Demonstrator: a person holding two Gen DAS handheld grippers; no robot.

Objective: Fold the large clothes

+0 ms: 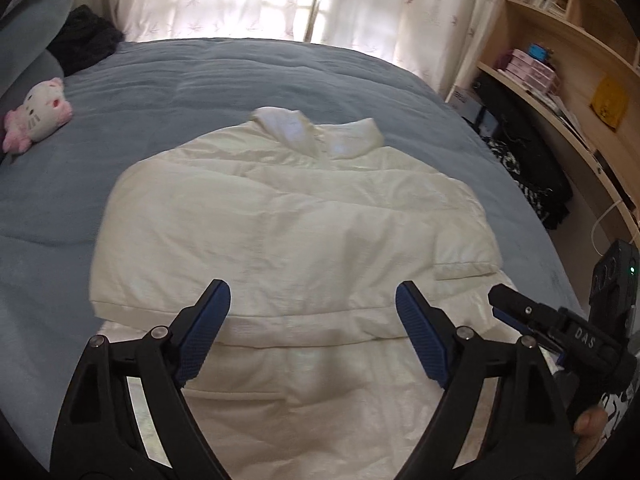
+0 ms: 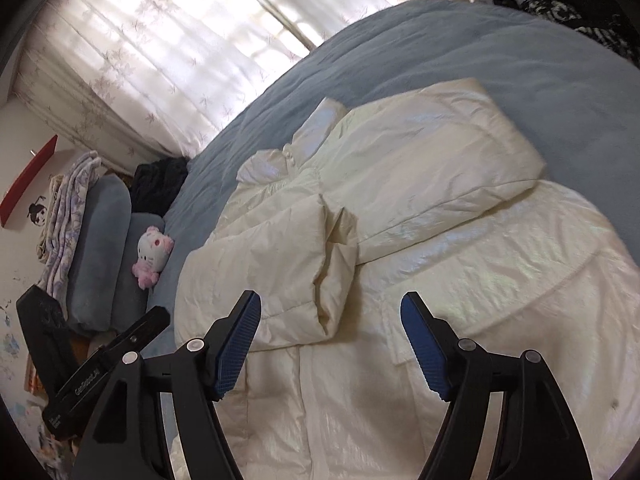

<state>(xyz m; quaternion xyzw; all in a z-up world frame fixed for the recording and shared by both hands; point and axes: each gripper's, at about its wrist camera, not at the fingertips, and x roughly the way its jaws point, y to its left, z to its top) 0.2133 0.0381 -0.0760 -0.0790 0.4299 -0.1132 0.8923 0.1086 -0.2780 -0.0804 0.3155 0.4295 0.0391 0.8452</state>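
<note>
The blue bed [image 1: 168, 80] carries a cream padded jacket [image 1: 288, 208], spread ahead of and beneath both tongs, sleeves already laid over its body. The fold looks part done. Left tongs [image 1: 313, 336] and right tongs [image 2: 331, 344] hang apart, gripping nothing. Next, I judge, they must clamp the near hem and carry it toward the collar [image 1: 316, 128].

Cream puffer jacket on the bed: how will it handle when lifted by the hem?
The jacket looks puffy and quilted, so probably light but springy; folds may bulge open. Its shell is glossy, so likely slippery between pads. It drapes limp over the bed, so expect sag.
</note>
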